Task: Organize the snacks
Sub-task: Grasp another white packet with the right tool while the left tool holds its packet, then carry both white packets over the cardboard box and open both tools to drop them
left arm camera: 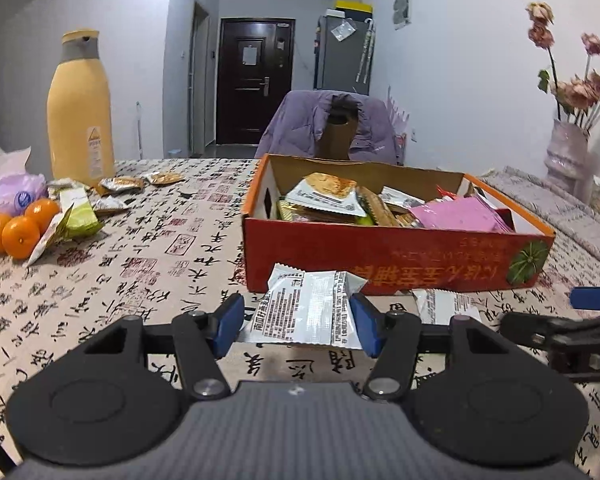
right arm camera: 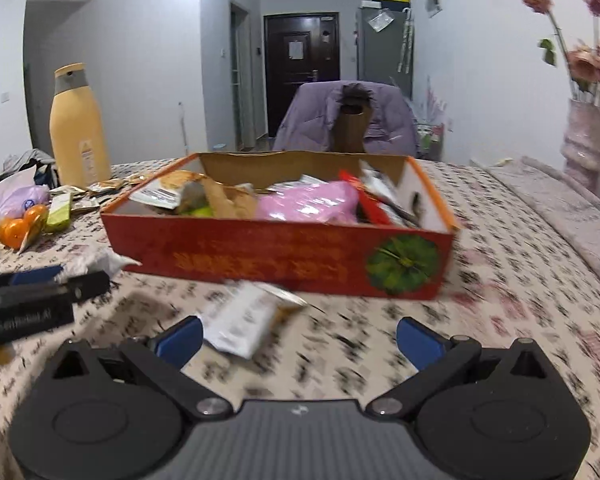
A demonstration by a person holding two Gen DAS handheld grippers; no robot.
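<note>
A red cardboard box [left arm camera: 396, 258] holding several snack packets stands on the table; it also shows in the right wrist view [right arm camera: 260, 256]. My left gripper [left arm camera: 296, 322] has its blue pads on both sides of a silver-white snack packet [left arm camera: 306, 310] in front of the box, and the packet appears lifted off the cloth. My right gripper [right arm camera: 300, 338] is open wide; a second white packet [right arm camera: 244, 320] lies on the table between its fingers, nearer the left one, blurred. That packet also shows in the left wrist view [left arm camera: 446, 306].
A tall yellow bottle [left arm camera: 80, 108], oranges [left arm camera: 18, 228], a green packet [left arm camera: 78, 216] and several loose packets [left arm camera: 120, 186] lie at the far left. A vase of dried flowers [left arm camera: 568, 152] stands at the right. A chair with a purple jacket [left arm camera: 328, 124] is behind the table.
</note>
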